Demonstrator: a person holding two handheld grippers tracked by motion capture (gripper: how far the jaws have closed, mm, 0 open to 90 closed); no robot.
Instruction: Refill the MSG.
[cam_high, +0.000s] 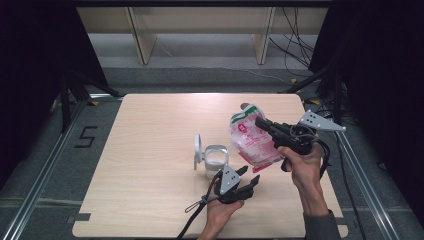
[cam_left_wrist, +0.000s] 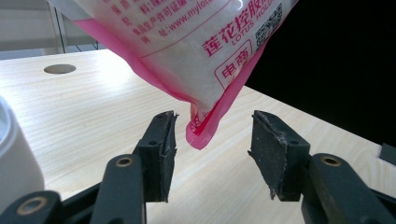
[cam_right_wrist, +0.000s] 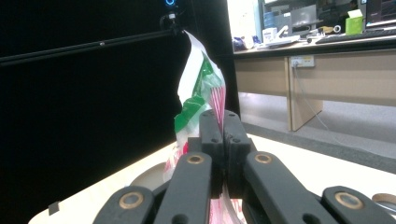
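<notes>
A pink and white bag of white grains (cam_high: 250, 140) hangs tilted above the table's right half. My right gripper (cam_high: 261, 122) is shut on its upper part, and in the right gripper view the jaws (cam_right_wrist: 223, 122) pinch the bag's green and white top (cam_right_wrist: 201, 88). My left gripper (cam_high: 250, 175) sits low near the front edge, open. The bag's pink lower corner (cam_left_wrist: 201, 135) dangles between its jaws, and neither pad (cam_left_wrist: 166, 149) touches it. A white jar (cam_high: 216, 159) with its lid (cam_high: 198, 150) flipped up stands just left of the bag.
The light wooden table (cam_high: 150, 150) has bare room on its left half. Its right edge lies close beyond the right hand. Metal rails (cam_high: 45, 165) flank the table on the floor, and wooden shelf legs (cam_high: 142, 45) and cables (cam_high: 295, 45) stand behind it.
</notes>
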